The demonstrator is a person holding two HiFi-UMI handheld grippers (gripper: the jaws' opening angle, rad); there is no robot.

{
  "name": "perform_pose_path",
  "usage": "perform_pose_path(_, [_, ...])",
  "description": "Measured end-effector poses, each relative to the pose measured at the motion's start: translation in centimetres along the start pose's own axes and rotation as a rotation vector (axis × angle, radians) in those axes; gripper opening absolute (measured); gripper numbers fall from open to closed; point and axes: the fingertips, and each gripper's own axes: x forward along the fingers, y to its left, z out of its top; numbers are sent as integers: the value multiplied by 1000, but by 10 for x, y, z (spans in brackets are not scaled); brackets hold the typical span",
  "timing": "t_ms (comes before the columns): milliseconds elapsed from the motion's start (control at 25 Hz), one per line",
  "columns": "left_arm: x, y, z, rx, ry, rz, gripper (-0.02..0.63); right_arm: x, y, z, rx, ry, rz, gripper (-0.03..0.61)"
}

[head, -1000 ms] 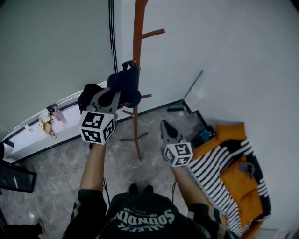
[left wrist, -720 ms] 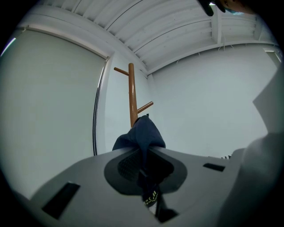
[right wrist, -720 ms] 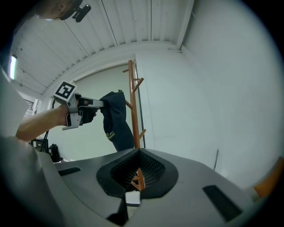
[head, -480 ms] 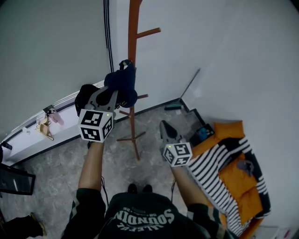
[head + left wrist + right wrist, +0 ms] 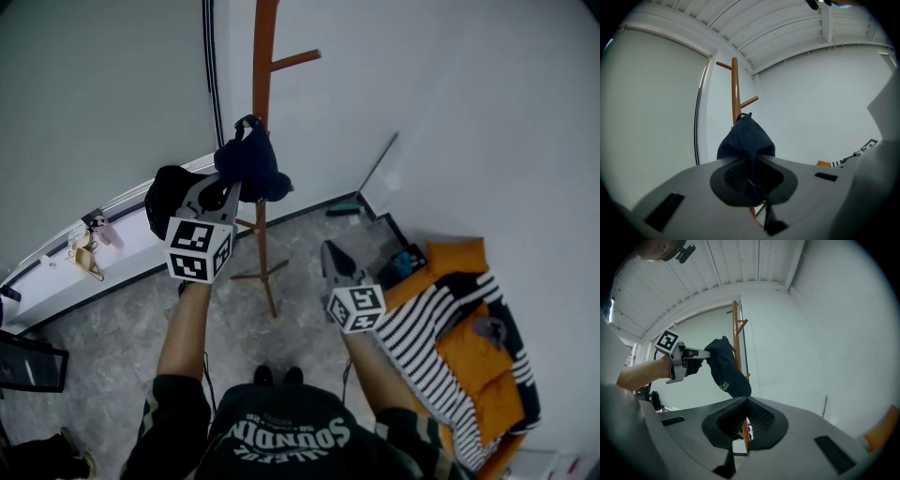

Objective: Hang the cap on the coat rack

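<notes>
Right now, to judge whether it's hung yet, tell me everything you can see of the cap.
The cap is dark navy soft cloth, crumpled into a drooping bundle. A strap loop stands up at its top, and one side carries small pale lettering. The left gripper holds it aloft, jaws shut on its fabric. It appears to touch the pole of the brown coat rack, below the upper peg. I cannot tell whether it is hooked on anything.

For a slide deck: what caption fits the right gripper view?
Left gripper holds the dark cap at the wooden coat rack; right gripper empty, jaws shut.
</notes>
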Motion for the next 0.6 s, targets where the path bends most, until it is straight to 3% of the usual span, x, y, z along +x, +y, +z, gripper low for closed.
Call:
perform_pose_path(160, [7, -2, 6, 8, -13, -12, 9, 0, -3, 0, -2, -1, -15, 0])
perform_pose_path(600, [31, -7, -22, -8, 40, -13, 9, -6, -20, -3, 5, 4, -41, 0])
